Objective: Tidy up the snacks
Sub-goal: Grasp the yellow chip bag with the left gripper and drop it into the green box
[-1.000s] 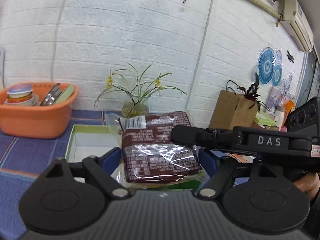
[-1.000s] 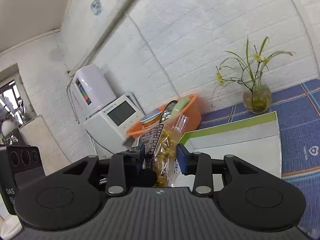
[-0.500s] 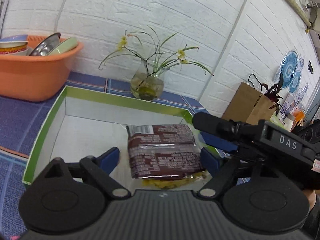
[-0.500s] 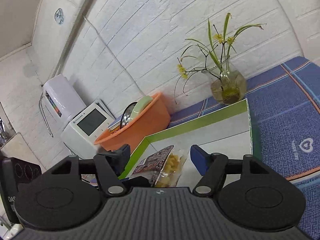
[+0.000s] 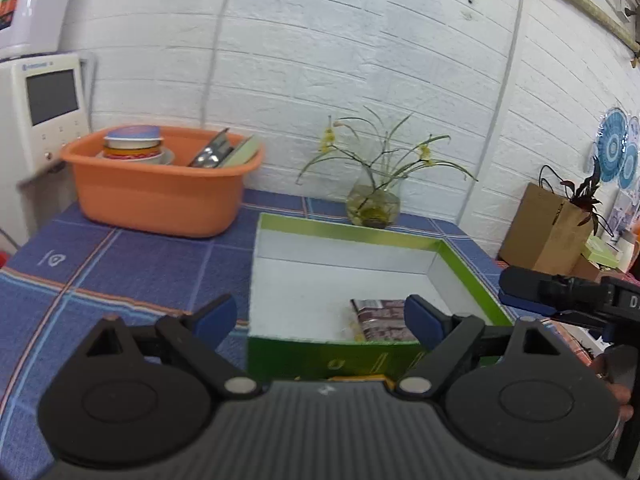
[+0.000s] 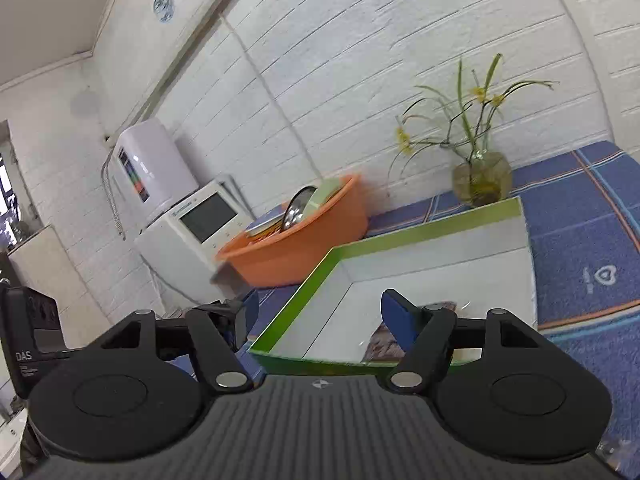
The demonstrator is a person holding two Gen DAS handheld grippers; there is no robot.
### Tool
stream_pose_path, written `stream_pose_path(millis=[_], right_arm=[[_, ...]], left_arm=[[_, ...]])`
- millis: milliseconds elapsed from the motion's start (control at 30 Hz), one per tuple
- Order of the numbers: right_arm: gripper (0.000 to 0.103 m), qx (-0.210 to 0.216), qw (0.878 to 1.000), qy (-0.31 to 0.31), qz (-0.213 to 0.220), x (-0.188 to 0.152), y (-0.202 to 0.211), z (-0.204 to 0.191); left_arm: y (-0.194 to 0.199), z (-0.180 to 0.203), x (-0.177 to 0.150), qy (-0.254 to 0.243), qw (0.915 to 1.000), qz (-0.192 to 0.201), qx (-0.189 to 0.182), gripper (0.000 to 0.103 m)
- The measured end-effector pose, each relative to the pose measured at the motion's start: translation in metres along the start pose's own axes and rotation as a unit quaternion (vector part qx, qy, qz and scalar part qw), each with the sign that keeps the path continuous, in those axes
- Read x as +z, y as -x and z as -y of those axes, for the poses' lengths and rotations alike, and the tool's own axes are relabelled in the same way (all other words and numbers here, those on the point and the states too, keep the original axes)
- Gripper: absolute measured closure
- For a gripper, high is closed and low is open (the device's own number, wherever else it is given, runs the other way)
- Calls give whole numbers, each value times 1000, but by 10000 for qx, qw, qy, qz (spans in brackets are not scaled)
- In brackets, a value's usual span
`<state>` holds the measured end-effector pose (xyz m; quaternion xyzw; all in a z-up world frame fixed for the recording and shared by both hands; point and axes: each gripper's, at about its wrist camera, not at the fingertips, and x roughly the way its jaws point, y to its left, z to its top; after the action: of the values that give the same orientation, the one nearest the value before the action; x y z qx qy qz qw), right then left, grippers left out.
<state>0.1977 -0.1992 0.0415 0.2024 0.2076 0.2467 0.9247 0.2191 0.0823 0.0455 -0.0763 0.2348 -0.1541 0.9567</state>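
A green-rimmed white box [image 5: 348,234] sits on the blue tablecloth. A brown snack packet [image 5: 380,314] with yellow pieces lies inside it near the front right corner; it also shows in the right wrist view [image 6: 384,342], partly hidden by my finger. My left gripper [image 5: 320,316] is open and empty, held back above the box's front wall. My right gripper [image 6: 318,308] is open and empty, over the box's near left corner [image 6: 280,340]. The right gripper's body shows at the right edge of the left wrist view [image 5: 568,292].
An orange basin [image 5: 160,196] with bowls and plates stands at the back left. A glass vase of flowers [image 5: 372,204] stands behind the box. A white appliance [image 5: 40,108] is far left, a brown paper bag [image 5: 548,232] far right.
Both grippers opened and let go of the snack packets, which now lie in the box. Both grippers have pulled back and up from the box.
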Motion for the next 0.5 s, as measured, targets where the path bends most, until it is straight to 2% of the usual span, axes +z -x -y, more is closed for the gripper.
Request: stream_pose_path(millis=[133,267,333,400,433,500], right_arm=[[0,194,9976,120,-651,-22,-5,-30],[0,161,9918,241,-1242,-42,-27,-50],[0,-31,9873,-175,-1577,-48,-40,-48],[0,0,9778,-804,-1934,-56,-50,-40],[0,49,9754,-987,-1971,-58,-54,-37],[0,104,9782,-1107,-1754,-62,-57,-36]], left_arm=[[32,-28,-37,502,9986,-130,100,17],[39,-38,-64,384,9988,-318,-17,17],[34,-38,-69,275,9985,-454,-134,17],[28,-38,-73,283,9980,-447,-338,16],[26,-39,-74,330,9978,-420,-401,16],[19,-40,-77,409,9968,-413,-542,17]])
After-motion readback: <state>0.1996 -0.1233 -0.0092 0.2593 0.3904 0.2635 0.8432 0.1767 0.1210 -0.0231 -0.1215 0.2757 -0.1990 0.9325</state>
